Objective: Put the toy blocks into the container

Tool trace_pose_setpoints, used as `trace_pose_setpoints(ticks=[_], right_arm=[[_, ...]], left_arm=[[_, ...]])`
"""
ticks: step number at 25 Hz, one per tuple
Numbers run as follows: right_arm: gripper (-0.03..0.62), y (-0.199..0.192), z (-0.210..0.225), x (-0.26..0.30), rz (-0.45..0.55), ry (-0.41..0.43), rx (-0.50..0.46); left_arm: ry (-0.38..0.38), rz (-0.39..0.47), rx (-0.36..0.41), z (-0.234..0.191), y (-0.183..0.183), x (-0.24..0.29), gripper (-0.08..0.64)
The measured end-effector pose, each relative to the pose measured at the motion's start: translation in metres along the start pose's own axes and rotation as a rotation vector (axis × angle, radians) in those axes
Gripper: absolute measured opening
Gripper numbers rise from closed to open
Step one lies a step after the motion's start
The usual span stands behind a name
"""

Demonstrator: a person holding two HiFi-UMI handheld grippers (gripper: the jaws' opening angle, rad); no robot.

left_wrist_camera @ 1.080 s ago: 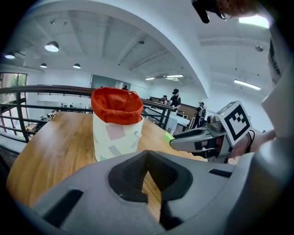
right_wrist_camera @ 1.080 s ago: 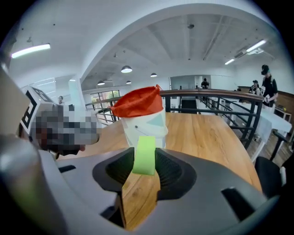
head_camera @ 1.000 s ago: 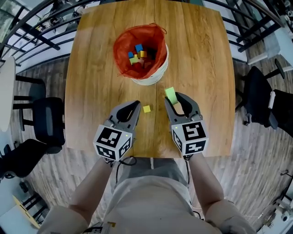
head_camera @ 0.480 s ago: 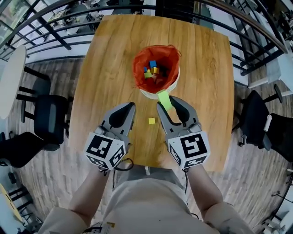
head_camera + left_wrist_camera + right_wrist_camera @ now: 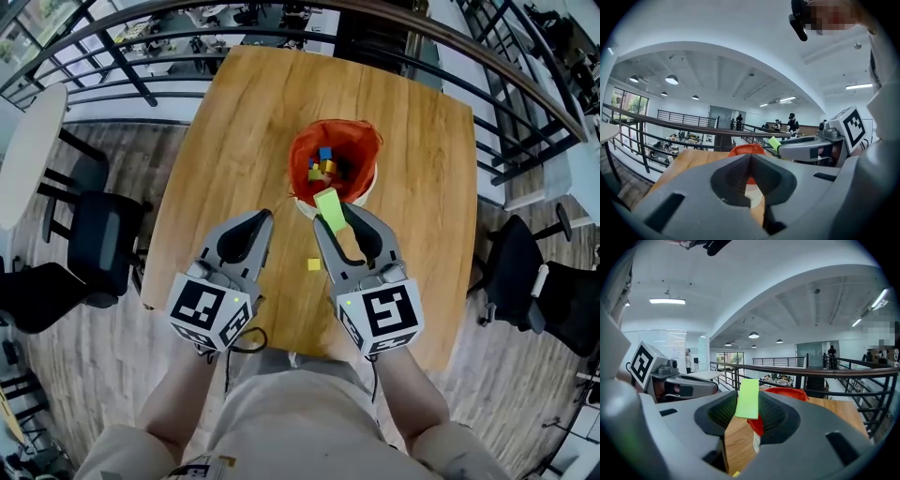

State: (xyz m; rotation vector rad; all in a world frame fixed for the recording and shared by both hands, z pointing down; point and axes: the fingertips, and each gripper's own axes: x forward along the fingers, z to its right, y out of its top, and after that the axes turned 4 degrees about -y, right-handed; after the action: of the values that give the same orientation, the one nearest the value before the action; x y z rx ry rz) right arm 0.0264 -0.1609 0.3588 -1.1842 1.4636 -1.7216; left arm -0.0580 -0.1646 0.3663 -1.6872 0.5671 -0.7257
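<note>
Wide tabletop (image 5: 244, 150) all around central container (image 5: 302, 164)

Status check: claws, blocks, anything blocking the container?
Right claw shut on green block, by the container. Left claw shut, empty. One yellow block on table. Nothing in the way.

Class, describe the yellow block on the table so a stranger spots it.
On the wooden table, near the red container, the yellow block lies between the left gripper and right gripper. Unlike the held green block, it rests on bare wood.
</note>
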Motion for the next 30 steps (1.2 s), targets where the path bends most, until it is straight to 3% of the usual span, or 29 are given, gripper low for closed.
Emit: trace_pose_setpoints(ticks=[12, 18, 30], right_arm=[[0.149, 0.010, 0.046, 0.045, -0.038, -0.051, 0.018], [0.149, -0.015, 0.067, 0.069, -0.124, -0.077, 0.003], [0.149, -0.067, 0.072, 0.095, -0.275, -0.042, 0.069]], left_arm=[[-0.024, 0.001, 0.034, -0.007, 0.002, 0.017, 0.012], [-0.038, -0.011, 0.020, -0.007, -0.005, 0.025, 0.012], [-0.052, -0.039, -0.007, -0.009, -0.017, 0.035, 0.012]])
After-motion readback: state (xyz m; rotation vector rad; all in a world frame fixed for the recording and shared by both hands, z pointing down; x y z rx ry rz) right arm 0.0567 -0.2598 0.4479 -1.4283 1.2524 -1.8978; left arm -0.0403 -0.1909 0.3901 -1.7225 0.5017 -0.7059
